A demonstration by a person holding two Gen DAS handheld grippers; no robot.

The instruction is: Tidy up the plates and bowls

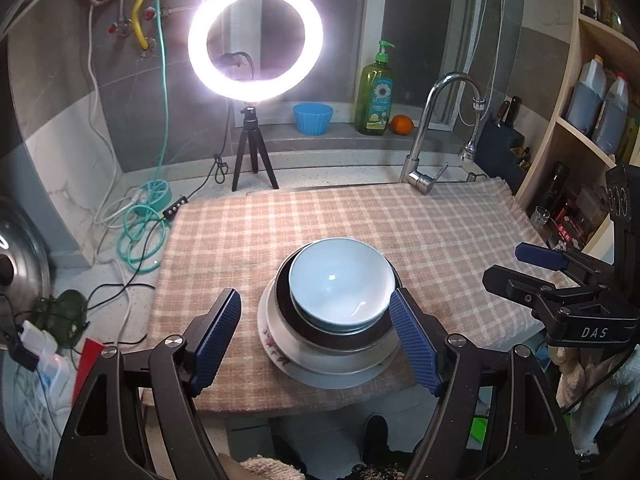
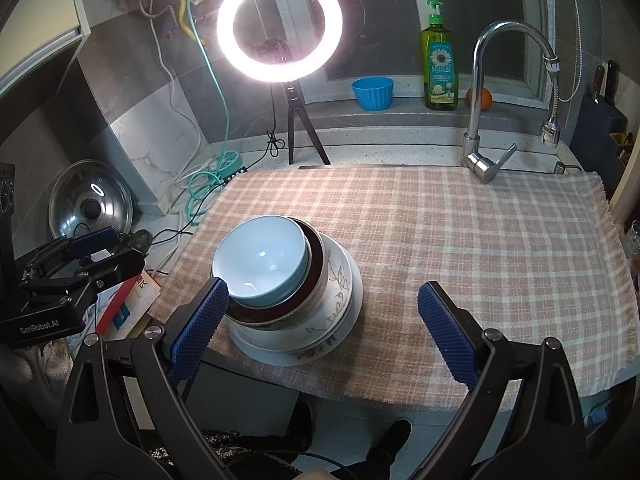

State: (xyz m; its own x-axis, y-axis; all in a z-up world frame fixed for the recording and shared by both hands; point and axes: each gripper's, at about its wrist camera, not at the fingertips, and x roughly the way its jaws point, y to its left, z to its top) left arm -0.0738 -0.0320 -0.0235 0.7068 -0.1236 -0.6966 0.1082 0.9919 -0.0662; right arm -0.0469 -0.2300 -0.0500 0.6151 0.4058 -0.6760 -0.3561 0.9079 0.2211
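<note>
The stack of dishes sits near the front edge of the checked woven cloth: a glossy pale blue bowl nested in a dark bowl, on a floral-patterned white bowl and a white plate. How many pieces lie under the blue bowl is hard to make out. The left gripper flanks the stack with ribbed blue pads wide apart; the right gripper is also spread, empty, its left pad just beside the stack, with a ring light and chrome faucet behind.

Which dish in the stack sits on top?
The light blue bowl, empty and upright. Beneath it are a dark-rimmed bowl and, at the bottom, the white floral plate.
</note>
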